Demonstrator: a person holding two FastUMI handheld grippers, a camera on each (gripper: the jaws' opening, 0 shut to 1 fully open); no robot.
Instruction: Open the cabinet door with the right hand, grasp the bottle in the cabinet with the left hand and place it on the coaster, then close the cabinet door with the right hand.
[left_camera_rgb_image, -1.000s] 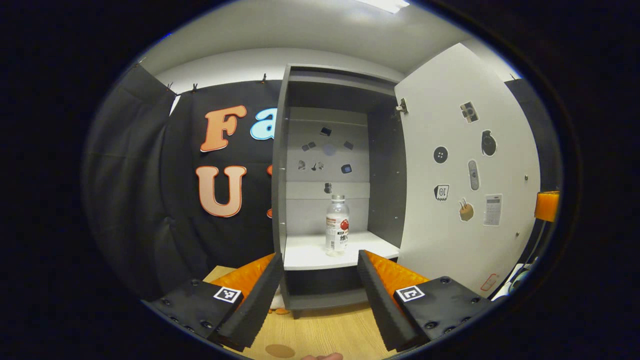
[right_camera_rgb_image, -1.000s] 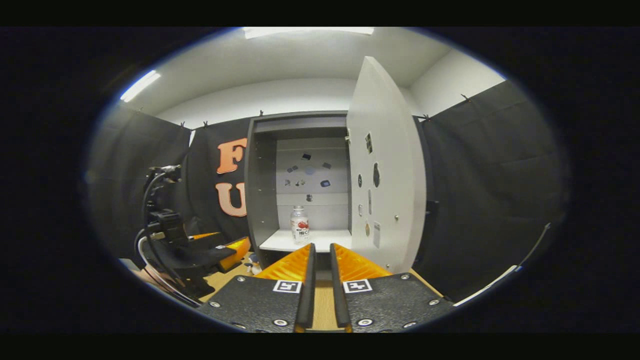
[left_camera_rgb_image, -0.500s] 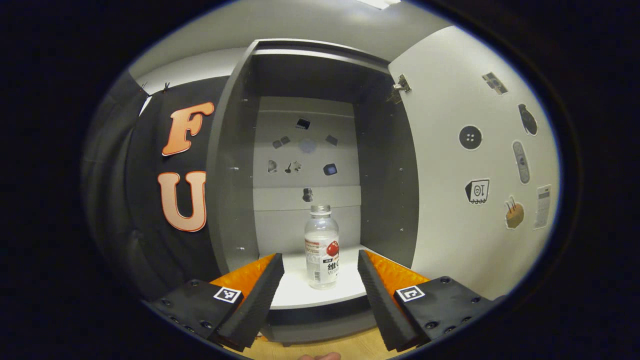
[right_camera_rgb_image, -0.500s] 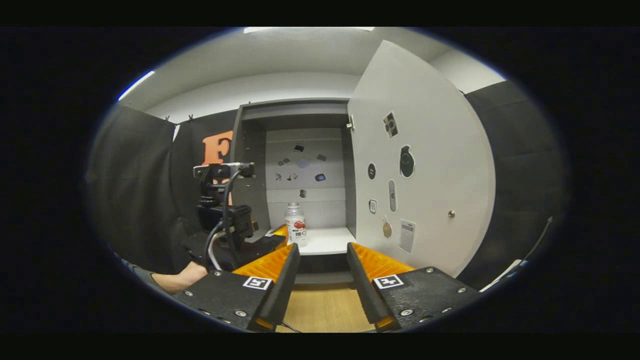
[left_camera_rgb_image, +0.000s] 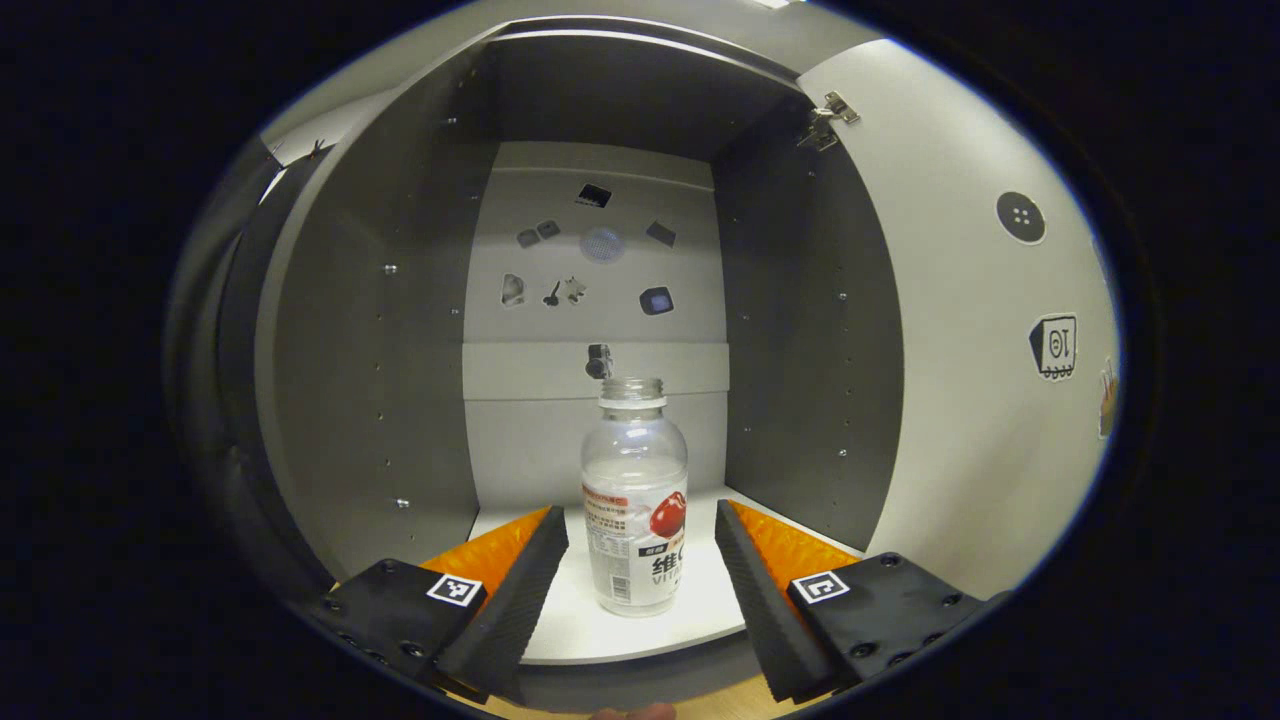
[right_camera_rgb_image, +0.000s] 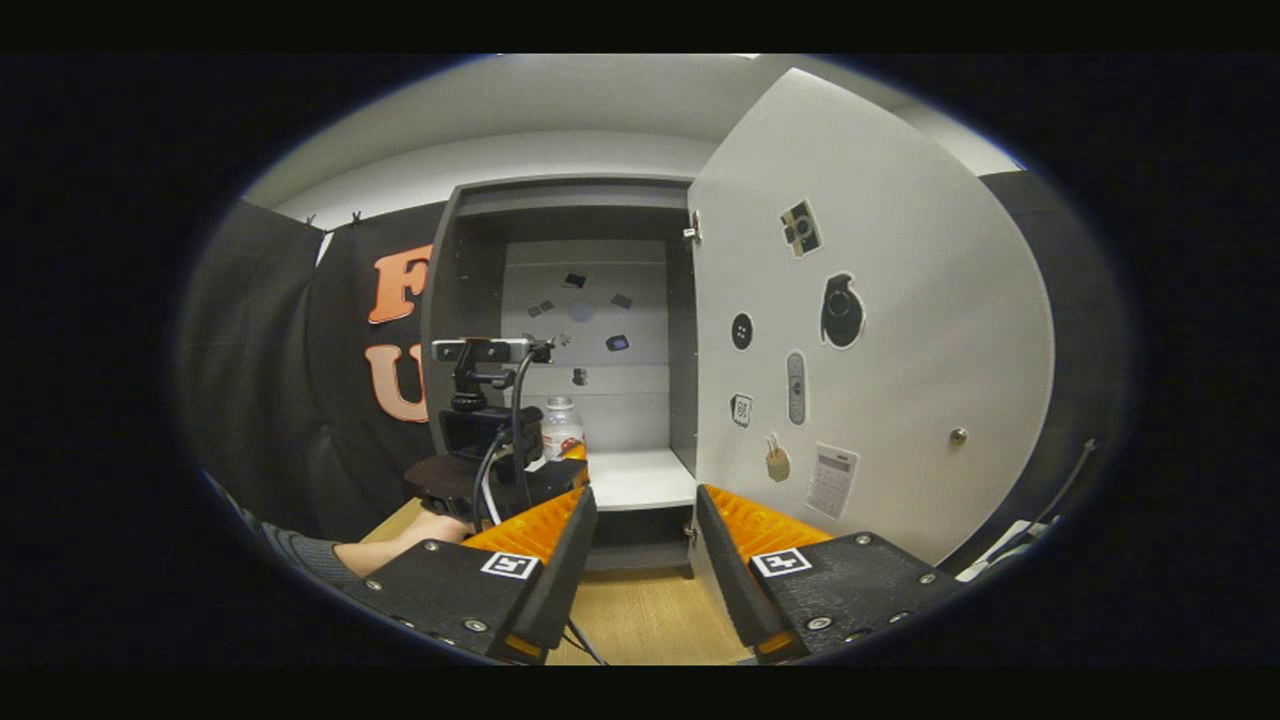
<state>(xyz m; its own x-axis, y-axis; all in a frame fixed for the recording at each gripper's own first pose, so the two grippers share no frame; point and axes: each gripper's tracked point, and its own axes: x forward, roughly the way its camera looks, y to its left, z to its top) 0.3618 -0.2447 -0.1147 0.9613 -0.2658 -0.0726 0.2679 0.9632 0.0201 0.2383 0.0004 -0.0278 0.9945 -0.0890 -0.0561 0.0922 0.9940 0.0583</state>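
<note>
The bottle (left_camera_rgb_image: 636, 500) stands upright on the cabinet's white shelf (left_camera_rgb_image: 560, 625), straight ahead of the left tongs (left_camera_rgb_image: 640, 530) and framed between their two fingers. Those tongs are spread wide, with a clear gap to the bottle on either side, so nothing is pinched yet. The cabinet door (left_camera_rgb_image: 960, 340) hangs swung out to their right.

The bottle is clear plastic with a printed label round its lower body and no cap visible on its neck; it looks empty or nearly so. I judge it light, thin-walled and smooth, so it may tip at a glancing touch and dent or slip under a hard squeeze. The labelled middle looks the safest place to take hold, both fingers meeting it squarely at once, with modest pressure.

The right tongs (right_camera_rgb_image: 640, 510) hang back over the desk (right_camera_rgb_image: 650, 620), spread and holding nothing, with the left tongs, the bottle and the cabinet ahead of them.
</note>
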